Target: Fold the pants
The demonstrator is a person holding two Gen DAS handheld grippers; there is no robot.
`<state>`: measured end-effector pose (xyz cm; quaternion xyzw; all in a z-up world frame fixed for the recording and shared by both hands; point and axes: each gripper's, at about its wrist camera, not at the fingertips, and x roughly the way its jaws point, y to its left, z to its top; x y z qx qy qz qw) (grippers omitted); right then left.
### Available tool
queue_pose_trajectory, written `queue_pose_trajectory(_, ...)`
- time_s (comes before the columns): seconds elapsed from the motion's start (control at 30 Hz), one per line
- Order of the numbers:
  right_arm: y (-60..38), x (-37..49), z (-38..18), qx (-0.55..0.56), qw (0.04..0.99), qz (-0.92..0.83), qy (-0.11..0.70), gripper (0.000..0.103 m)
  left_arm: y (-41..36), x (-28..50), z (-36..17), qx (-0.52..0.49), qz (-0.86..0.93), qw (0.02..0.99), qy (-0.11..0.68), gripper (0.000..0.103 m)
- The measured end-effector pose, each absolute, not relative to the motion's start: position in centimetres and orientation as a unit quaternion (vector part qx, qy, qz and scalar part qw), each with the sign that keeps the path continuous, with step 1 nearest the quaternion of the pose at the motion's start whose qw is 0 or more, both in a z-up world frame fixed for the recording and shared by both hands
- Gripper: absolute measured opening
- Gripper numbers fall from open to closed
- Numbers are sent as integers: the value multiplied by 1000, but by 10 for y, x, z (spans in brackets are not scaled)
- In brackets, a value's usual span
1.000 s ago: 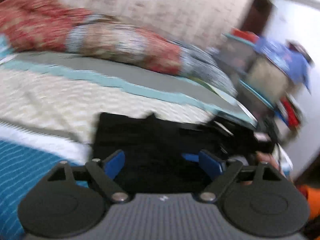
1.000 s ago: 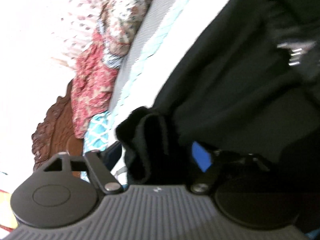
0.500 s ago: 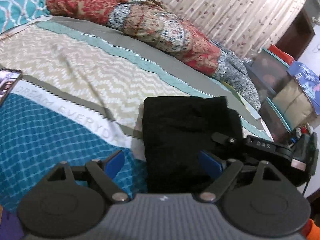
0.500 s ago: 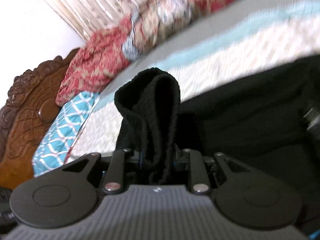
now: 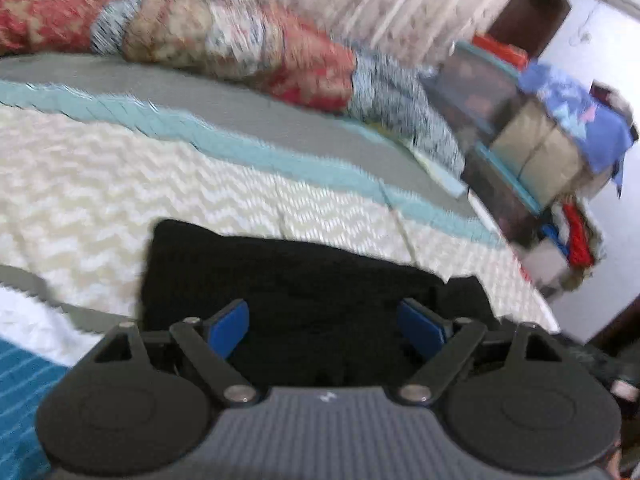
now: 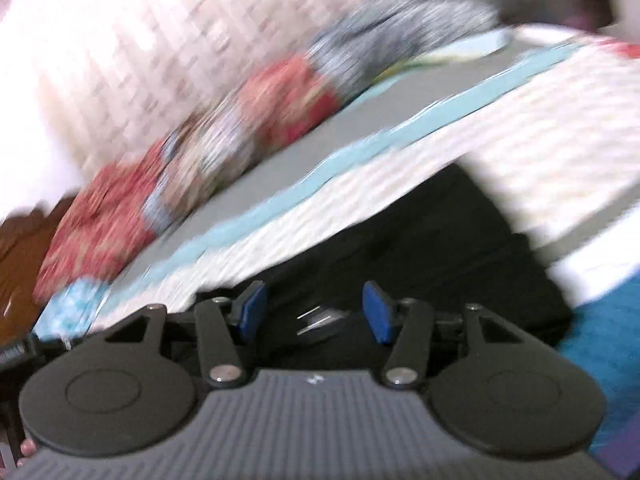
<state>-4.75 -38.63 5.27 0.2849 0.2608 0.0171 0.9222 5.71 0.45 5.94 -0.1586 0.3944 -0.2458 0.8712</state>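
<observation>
The black pants (image 5: 304,276) lie folded in a compact rectangle on the patterned bedspread (image 5: 100,184). My left gripper (image 5: 324,326) hovers just above their near edge, wide open, its blue pads clear of the cloth. In the right wrist view the same black pants (image 6: 420,248) lie flat below my right gripper (image 6: 314,314). Its jaws are opening and nothing is pinched between the blue pads; only the cloth beneath shows through the gap. Both views are blurred by motion.
A red and blue patterned quilt (image 5: 240,40) is bunched along the far side of the bed. Stacked boxes and clutter (image 5: 540,140) stand past the bed's right end. A carved wooden headboard (image 6: 16,248) shows at left in the right wrist view.
My right gripper let go of the bunched pants fold it pinched half a second ago and swung away; its jaws stand apart. My left gripper shifted sideways over the folded pants, still wide open.
</observation>
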Motion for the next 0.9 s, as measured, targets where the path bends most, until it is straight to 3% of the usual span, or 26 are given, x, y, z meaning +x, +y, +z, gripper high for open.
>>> queue_pose_trajectory(0.13, -432, -62, 37, 298, 918, -85, 246, 59, -21, 88, 2, -108, -193, 840, 496, 81)
queue_pose_trajectory(0.17, -442, -65, 31, 295, 916, -104, 249, 63, -22, 86, -1, -100, -197, 846, 485, 82)
queue_pose_trajectory(0.37, -444, -50, 1, 308, 902, -110, 282, 64, -24, 66, 32, -97, -201, 848, 481, 81)
queue_pose_trajectory(0.4, -449, -55, 0, 312, 899, -102, 289, 60, -19, 64, 42, -116, -206, 848, 474, 80)
queue_pose_trajectory(0.43, -446, -52, -4, 313, 897, -94, 297, 37, -16, 62, 53, -135, -212, 850, 463, 81)
queue_pose_trajectory(0.47, -442, -53, -2, 307, 898, -92, 302, 29, -15, 62, 64, -146, -220, 853, 451, 81)
queue_pose_trajectory(0.53, -437, -57, 8, 289, 906, -89, 296, 28, -26, 66, 87, -142, -233, 864, 423, 83)
queue_pose_trajectory(0.7, -446, -72, 12, 307, 908, -58, 279, 36, -133, 100, 122, -19, -310, 866, 392, 89)
queue_pose_trajectory(0.77, -452, -78, 13, 309, 910, -43, 274, 47, -187, 110, 121, 33, -347, 852, 391, 89)
queue_pose_trajectory(0.9, -460, -91, 25, 258, 927, -13, 273, 49, -277, 132, 99, 97, -378, 821, 418, 89)
